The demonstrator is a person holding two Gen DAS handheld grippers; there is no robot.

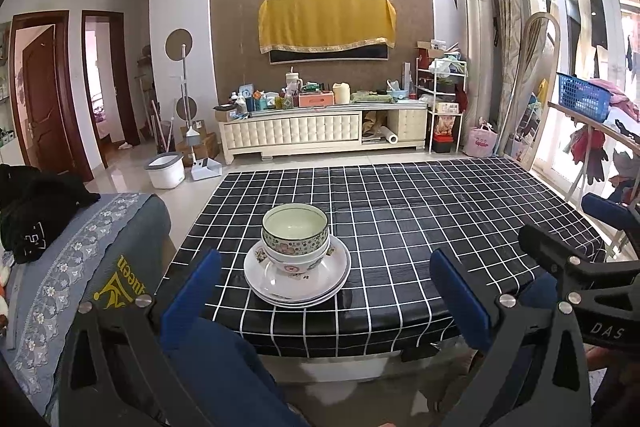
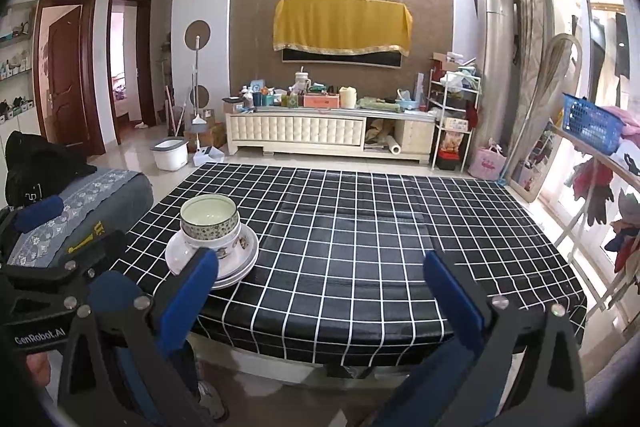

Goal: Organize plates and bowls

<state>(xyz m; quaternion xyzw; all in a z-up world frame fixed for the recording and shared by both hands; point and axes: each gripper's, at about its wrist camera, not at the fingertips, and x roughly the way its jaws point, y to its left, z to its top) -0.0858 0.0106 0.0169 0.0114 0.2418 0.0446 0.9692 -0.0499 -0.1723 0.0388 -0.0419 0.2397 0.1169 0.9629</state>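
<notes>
Sitting left of centre in the left wrist view, two nested bowls (image 1: 295,235) rest on stacked plates (image 1: 297,277) near the front edge of a black checked table (image 1: 440,211). Both the left gripper (image 1: 326,297) and right gripper (image 2: 320,293) hang short of the table, fingers spread, holding nothing. The crockery looks glazed, likely heavy, slippery and breakable; gripping a rim, one piece at a time, seems safest.
</notes>
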